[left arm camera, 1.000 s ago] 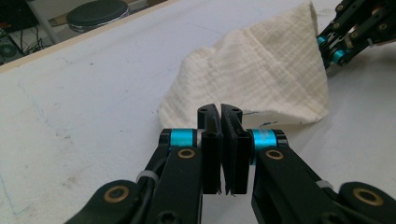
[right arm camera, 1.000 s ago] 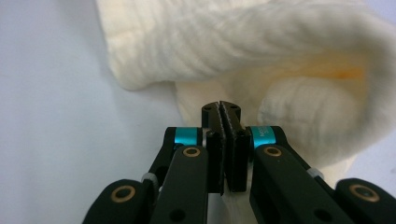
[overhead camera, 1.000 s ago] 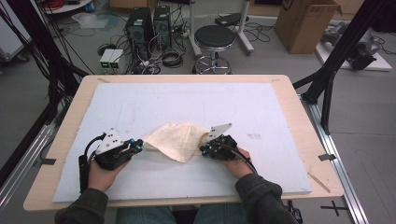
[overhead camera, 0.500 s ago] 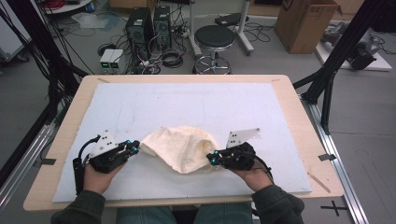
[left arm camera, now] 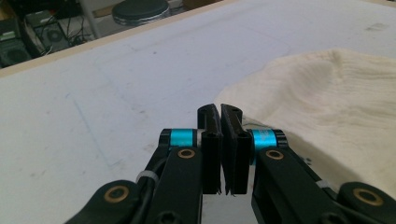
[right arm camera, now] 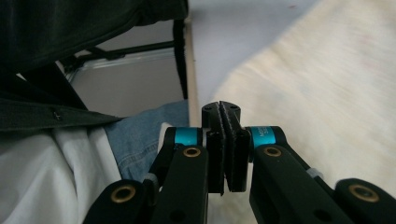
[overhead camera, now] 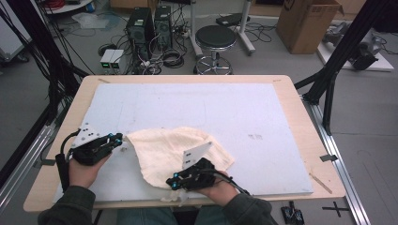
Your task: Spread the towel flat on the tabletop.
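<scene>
cloth: cream towel [overhead camera: 176, 152], crumpled, lying on the white mat [overhead camera: 244, 108] near the front edge of the table [overhead camera: 300, 112], between the two grippers; near corner hangs just over the mat's front edge
cloth in left gripper view: cloth [left arm camera: 327, 98] sits to the right of the jaws, its edge just beside them, mounded up
cloth in right gripper view: cloth [right arm camera: 327, 84] spreads to the right and ahead, blurred
left gripper: left gripper [overhead camera: 117, 138] rests low on the mat at the cloth's left edge, jaws pointing toward it
left gripper state: jaws pressed together, nothing visible between them in its own view [left arm camera: 220, 114]; cloth edge near the tips, contact can't be told
right gripper: right gripper [overhead camera: 173, 183] at the cloth's near corner, by the table's front edge, pointing left along that edge
right gripper state: jaws clenched [right arm camera: 221, 112]; can't tell if any fabric is pinched, the tips look bare
hands: left hand [overhead camera: 82, 168] under its gripper on the mat; right hand [overhead camera: 220, 185] at the table's front edge
background: black stool [overhead camera: 216, 40] and cardboard box [overhead camera: 307, 23] on the floor beyond the table
</scene>
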Action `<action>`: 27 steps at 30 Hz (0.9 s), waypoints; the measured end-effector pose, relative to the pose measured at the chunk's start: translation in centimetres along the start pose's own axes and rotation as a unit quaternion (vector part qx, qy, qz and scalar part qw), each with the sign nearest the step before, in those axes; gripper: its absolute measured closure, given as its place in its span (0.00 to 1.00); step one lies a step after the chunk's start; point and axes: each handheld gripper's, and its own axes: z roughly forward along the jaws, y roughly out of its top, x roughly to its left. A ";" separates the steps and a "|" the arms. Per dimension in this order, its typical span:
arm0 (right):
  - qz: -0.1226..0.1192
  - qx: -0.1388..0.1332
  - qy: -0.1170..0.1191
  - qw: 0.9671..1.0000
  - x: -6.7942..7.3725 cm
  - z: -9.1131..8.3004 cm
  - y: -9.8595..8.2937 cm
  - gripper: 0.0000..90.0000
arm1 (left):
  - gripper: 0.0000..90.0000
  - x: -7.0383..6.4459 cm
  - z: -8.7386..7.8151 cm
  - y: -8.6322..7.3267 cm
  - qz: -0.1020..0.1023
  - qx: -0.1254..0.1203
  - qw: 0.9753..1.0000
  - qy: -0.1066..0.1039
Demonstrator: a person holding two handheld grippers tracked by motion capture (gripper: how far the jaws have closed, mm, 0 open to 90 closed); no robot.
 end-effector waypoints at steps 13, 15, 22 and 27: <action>0.033 -0.015 -0.135 0.990 -4.4 -5.2 -0.2 0.69 | 0.62 0.2 0.9 -1.0 -0.038 0.033 0.999 -0.016; 0.050 -0.012 -0.170 0.984 -6.0 -6.3 -0.5 0.64 | 0.60 0.0 1.4 -1.2 -0.040 0.049 0.998 -0.017; 0.125 0.029 -0.240 0.962 -11.1 -7.0 -3.0 0.57 | 0.57 0.1 2.9 -2.4 -0.053 0.095 0.994 -0.013; 0.153 0.067 -0.247 0.955 -11.8 -6.7 -5.4 0.68 | 0.64 0.1 4.1 -2.9 -0.056 0.132 0.990 -0.017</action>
